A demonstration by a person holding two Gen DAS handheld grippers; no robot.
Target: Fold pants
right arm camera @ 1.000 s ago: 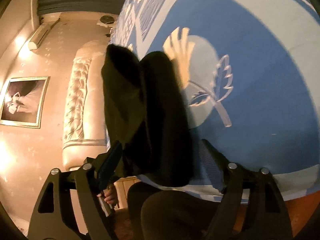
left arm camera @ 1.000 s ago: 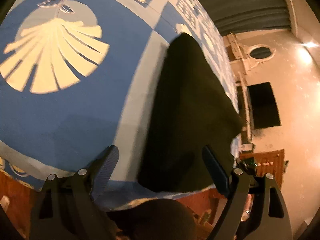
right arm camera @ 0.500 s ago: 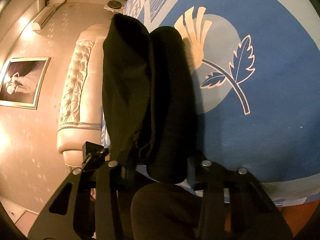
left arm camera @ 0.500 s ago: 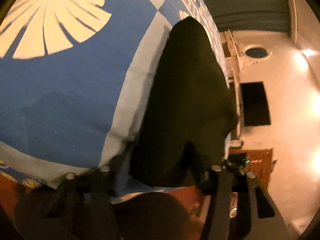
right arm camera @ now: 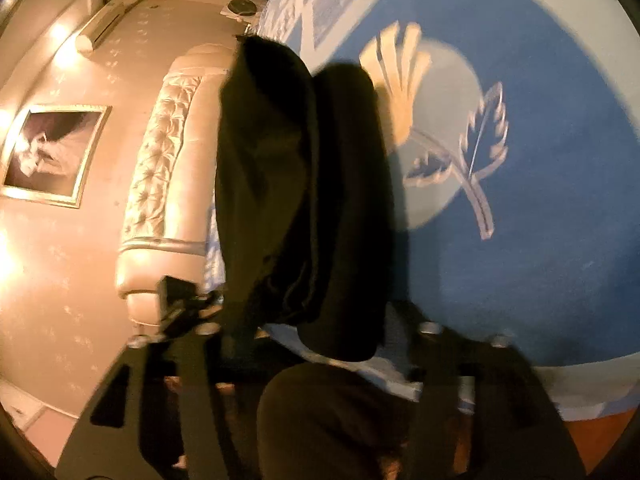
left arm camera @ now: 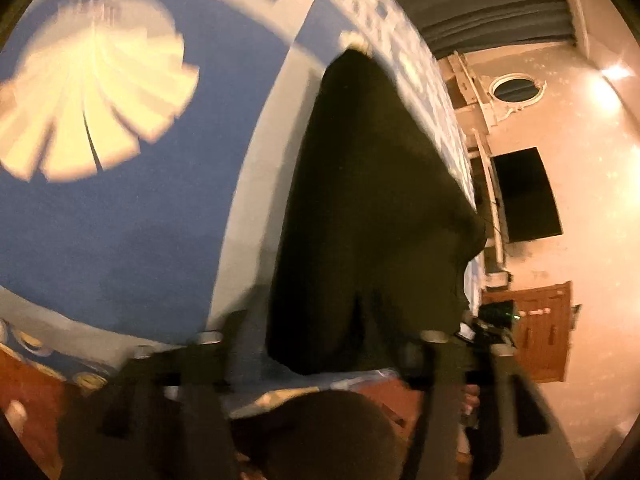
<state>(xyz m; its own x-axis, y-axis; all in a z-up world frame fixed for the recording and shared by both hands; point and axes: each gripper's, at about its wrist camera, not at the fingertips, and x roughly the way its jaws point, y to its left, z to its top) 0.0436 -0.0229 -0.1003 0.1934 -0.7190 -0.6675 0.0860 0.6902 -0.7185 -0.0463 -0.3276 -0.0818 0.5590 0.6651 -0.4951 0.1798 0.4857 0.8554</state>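
On the left wrist view, the pants [left arm camera: 372,216] lay as a dark, long bundle on the blue patterned bedspread [left arm camera: 120,220], running away from you along the pale stripe, near end at the bed's near edge and just ahead of your left gripper [left arm camera: 324,344]. Your jaws were opening and stood wide, one finger either side of that near end; the frame was blurred, but the pads did not look pressed on cloth, so nothing held. Fabric read as soft, limp and fairly thick: light to lift, no stiffness, will sag and drag when picked up from one end. It should be grippy enough on the pads and not fragile. On the right wrist view, the pants [right arm camera: 296,200] showed as two stacked rolls or layers side by side, near end overhanging toward your right gripper [right arm camera: 320,328], with the tufted headboard [right arm camera: 160,184] off to the left. Those jaws were opening too, wide apart with the cloth end between them, not clamped. My call: you needed to bite through all layers at the near corners, one corner per gripper, deep enough that the inner layer didn't slip out. Layers may shear against each other, and the bedspread could get pinched along with them if you went in too low.
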